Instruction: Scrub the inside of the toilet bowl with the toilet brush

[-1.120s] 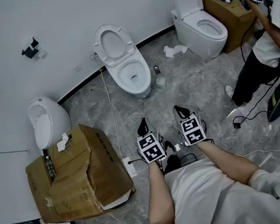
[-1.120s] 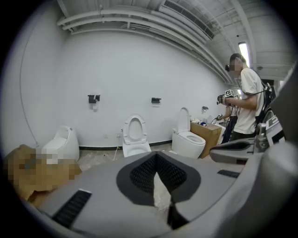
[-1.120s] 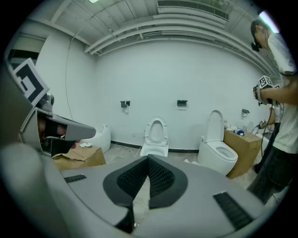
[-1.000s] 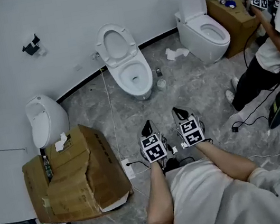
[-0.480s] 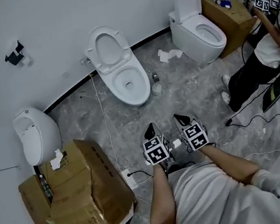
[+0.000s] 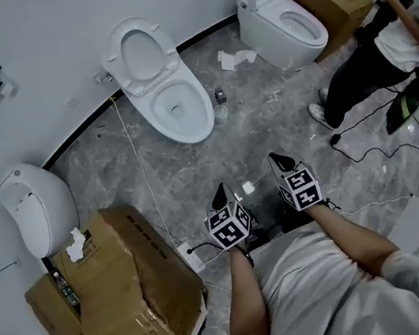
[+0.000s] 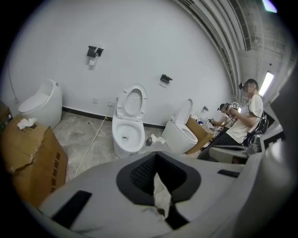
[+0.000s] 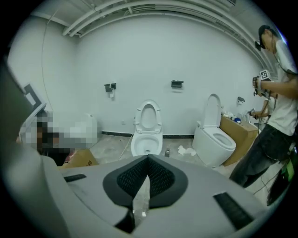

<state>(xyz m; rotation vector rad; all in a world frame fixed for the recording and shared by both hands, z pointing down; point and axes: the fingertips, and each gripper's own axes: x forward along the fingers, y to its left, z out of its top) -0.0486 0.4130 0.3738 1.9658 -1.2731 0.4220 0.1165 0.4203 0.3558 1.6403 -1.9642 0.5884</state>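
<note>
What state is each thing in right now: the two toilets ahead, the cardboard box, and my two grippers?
Middle toilet: seat and lid raised, bowl open.
Right toilet: lid up, seat down.
Cardboard box: dented and crumpled, top closed.
Left gripper: jaws shut, nothing between them.
Right gripper: jaws shut, nothing between them.
</note>
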